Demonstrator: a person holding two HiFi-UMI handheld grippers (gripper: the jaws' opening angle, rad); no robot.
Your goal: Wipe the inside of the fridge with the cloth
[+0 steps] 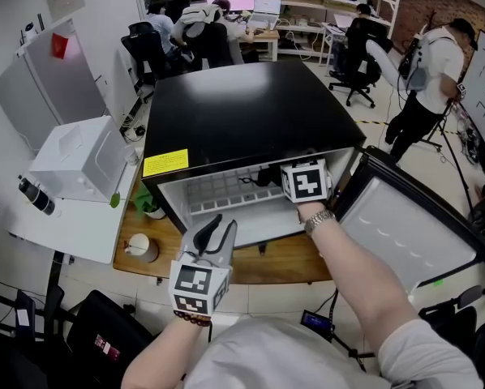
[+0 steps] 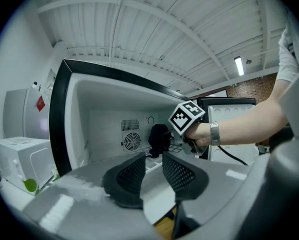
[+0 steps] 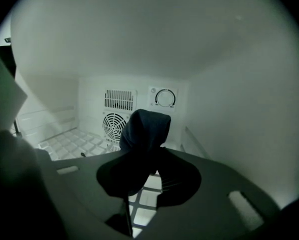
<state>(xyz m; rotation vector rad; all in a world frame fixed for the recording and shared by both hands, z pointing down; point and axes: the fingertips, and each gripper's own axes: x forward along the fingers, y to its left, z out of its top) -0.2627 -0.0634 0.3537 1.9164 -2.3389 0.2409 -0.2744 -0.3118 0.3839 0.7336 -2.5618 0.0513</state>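
A black mini fridge (image 1: 242, 112) stands on a wooden table with its door (image 1: 405, 217) swung open to the right. My right gripper (image 1: 287, 181) reaches into the white interior, shut on a dark cloth (image 1: 267, 175). In the right gripper view the cloth (image 3: 144, 129) bunches up between the jaws of the right gripper (image 3: 152, 156), in front of the back wall's fan grille (image 3: 114, 124) and dial (image 3: 165, 98). My left gripper (image 1: 216, 227) hovers outside the fridge's front edge, open and empty. The left gripper view shows the left gripper (image 2: 152, 159), and beyond it the cloth (image 2: 158, 136).
A white wire shelf (image 1: 218, 191) lies in the fridge. A white box (image 1: 76, 160) sits on a side table at the left, and a cup (image 1: 141, 247) on the wooden table (image 1: 275, 262). People sit at desks behind; a person (image 1: 425, 79) stands at the right.
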